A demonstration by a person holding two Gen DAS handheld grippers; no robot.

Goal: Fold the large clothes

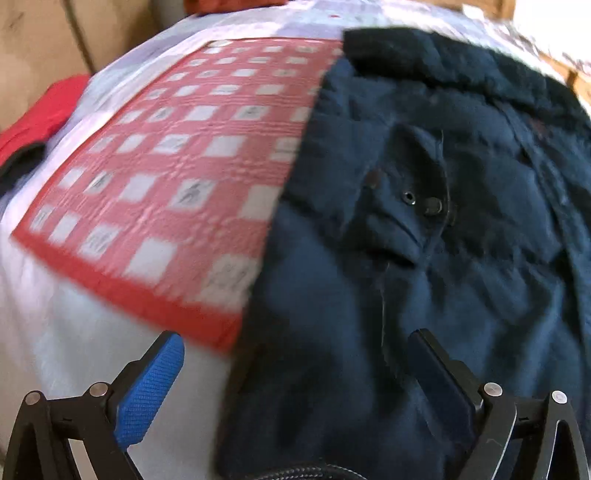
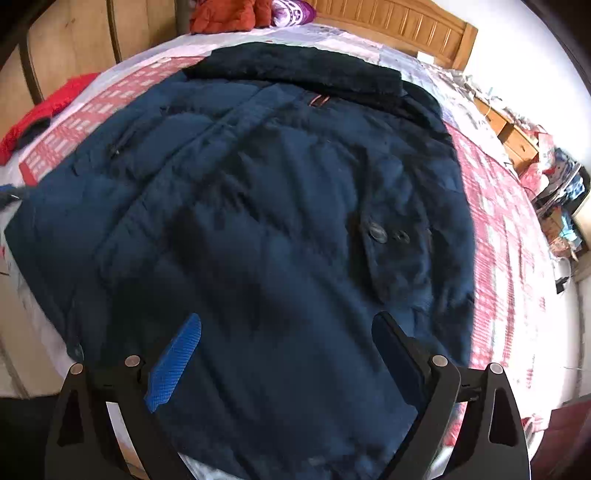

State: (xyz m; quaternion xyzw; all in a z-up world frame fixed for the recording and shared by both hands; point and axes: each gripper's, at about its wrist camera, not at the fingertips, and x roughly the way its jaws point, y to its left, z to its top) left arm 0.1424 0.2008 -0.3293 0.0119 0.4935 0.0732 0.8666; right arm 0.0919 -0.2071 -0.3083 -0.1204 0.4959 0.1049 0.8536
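Left gripper [image 1: 293,365]: fingers spread wide, nothing between them, hovering over the near edge where coat meets sheet.
Left fingers: blue ribbed pad [image 1: 149,391] sits over the pale sheet, the other one over dark cloth.
Right gripper [image 2: 286,347]: fingers spread wide too, holding nothing, poised above the coat's lower part.
Navy coat [image 2: 258,221]: and there it is, spread flat on the bed, filling most of the right wrist view, hem nearest, collar farthest.
Pocket flap [image 2: 384,236]: on the coat's right side, with a dark button and snaps showing.
Fur collar [image 2: 295,72]: black, fuzzy, lying across the coat's far end.
Checked blanket [image 1: 177,170]: red and white, under the coat, showing on both sides of it.
Bed sheet [image 1: 74,347]: pale, beneath the blanket.
Red garment [image 2: 51,107]: lying at the bed's left edge.
Orange clothes [image 2: 229,16]: heaped at the far end.
Wooden headboard [image 2: 402,31]: behind the collar, far right.
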